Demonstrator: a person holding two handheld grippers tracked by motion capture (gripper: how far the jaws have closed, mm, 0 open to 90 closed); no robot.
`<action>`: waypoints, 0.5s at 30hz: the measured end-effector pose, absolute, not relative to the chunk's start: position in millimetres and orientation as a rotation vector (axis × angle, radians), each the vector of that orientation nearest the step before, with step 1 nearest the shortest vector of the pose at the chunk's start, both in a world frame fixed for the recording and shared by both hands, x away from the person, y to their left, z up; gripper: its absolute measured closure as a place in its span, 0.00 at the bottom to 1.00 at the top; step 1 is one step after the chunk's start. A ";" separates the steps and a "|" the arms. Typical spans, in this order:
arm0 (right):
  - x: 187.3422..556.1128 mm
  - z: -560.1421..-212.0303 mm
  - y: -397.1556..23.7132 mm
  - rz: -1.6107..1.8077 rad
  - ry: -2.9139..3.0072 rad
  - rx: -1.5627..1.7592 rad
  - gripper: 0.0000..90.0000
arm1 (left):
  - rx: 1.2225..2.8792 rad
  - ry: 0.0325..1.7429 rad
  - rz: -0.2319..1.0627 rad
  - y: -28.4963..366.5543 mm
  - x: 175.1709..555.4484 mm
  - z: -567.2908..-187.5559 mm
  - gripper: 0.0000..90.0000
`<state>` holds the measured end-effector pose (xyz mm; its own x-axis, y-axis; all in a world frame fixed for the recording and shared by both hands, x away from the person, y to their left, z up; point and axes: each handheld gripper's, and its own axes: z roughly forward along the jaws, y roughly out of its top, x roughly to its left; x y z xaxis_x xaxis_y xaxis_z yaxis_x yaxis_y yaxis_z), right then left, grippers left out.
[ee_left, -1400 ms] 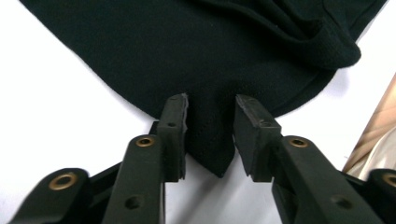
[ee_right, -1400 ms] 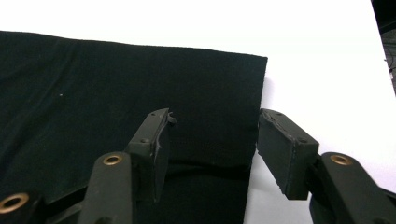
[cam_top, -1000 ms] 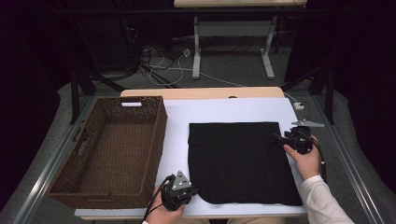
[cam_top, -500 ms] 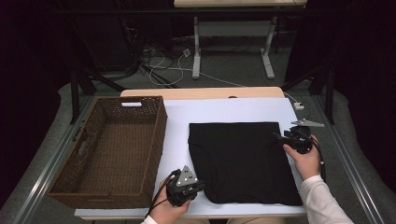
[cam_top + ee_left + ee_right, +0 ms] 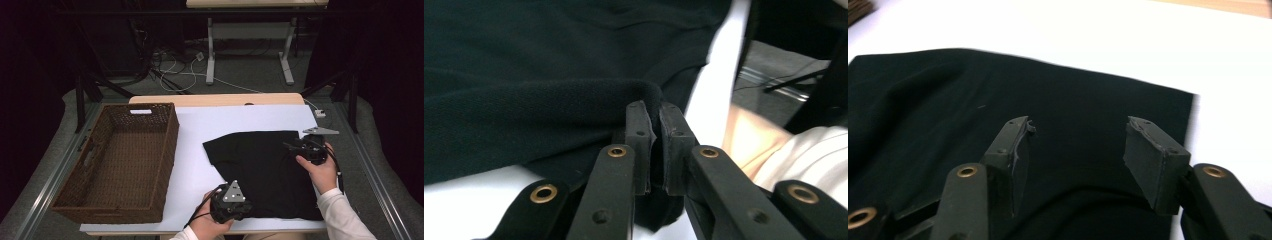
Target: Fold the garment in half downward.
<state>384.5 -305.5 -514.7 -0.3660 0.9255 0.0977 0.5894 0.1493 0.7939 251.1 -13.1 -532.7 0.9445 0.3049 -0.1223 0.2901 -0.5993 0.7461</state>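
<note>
black cloth (image 5: 265, 170) lies lower right of frame on white table (image 5: 240, 120). left gripper (image 5: 652, 145) pinches its folded near edge. right gripper (image 5: 1075, 150) spread over cloth, nothing clamped. wicker basket (image 5: 75, 200) at left.

Left gripper (image 5: 231, 207) at bottom centre of the high view, jaws clamped together; right gripper (image 5: 306, 149) at right, jaws apart, hand behind.

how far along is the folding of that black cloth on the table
Early. Done: the left gripper is shut on a corner of the black cloth. In hand: that corner is lifted and folding inward. Left: the right gripper hangs open above the cloth, and the wicker basket holds nothing.
</note>
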 end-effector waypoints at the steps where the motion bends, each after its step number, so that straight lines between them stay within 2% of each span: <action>1: 384.1 -514.6 -299.8 1.101 2.034 1.436 0.48 | 2.252 0.399 0.016 -16.7 249.4 -533.7 0.94; 9: 378.9 -512.5 -247.2 1.171 2.235 1.267 0.45 | 2.260 0.370 -0.080 -23.8 244.9 -545.9 0.94; 15: 384.1 -511.8 -205.5 1.173 2.343 1.151 0.40 | 2.256 0.370 -0.035 -21.6 242.1 -546.5 0.94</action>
<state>384.1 -205.5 -511.8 -0.6440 0.7588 0.0971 0.5325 0.3535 0.7690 242.1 -21.6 -546.5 0.9562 0.2530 -0.1469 0.2759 -0.6129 0.7404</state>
